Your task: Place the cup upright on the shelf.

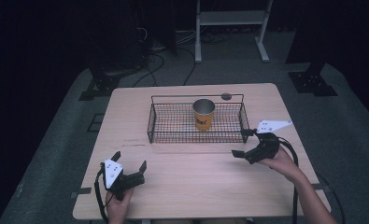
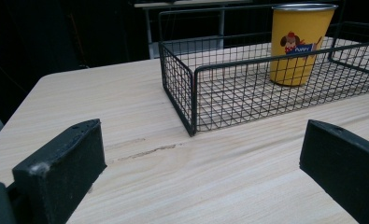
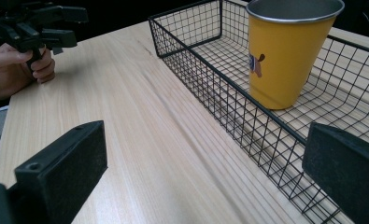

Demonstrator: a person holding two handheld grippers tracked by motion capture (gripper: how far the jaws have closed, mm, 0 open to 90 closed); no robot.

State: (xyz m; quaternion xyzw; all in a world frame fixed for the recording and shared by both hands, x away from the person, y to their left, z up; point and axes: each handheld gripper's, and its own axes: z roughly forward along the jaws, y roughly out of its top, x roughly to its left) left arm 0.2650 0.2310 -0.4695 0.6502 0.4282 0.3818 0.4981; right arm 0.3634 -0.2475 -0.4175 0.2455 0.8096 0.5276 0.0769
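Note:
A yellow metal cup (image 1: 203, 115) with a cartoon dog print stands upright inside a black wire basket (image 1: 173, 135) at the middle back of the wooden table (image 1: 191, 186). My left gripper (image 1: 130, 159) rests near the front left corner, open and holding nothing, aimed at the basket's near left corner (image 2: 191, 126) with the cup (image 2: 299, 46) beyond. My right gripper (image 1: 239, 142) hovers just outside the basket's front right corner, open and holding nothing. In the right gripper view its jaws frame the basket's long front wall (image 3: 247, 116) and the cup (image 3: 285, 60). The left gripper (image 3: 37, 23) shows far off.
A small dark disc (image 1: 226, 96) lies on the table behind the basket. Bare wood stretches between both grippers and the basket front. On the floor beyond the table stand a white frame (image 1: 231, 28), black stand feet (image 1: 312, 83) and loose cables (image 1: 154, 60).

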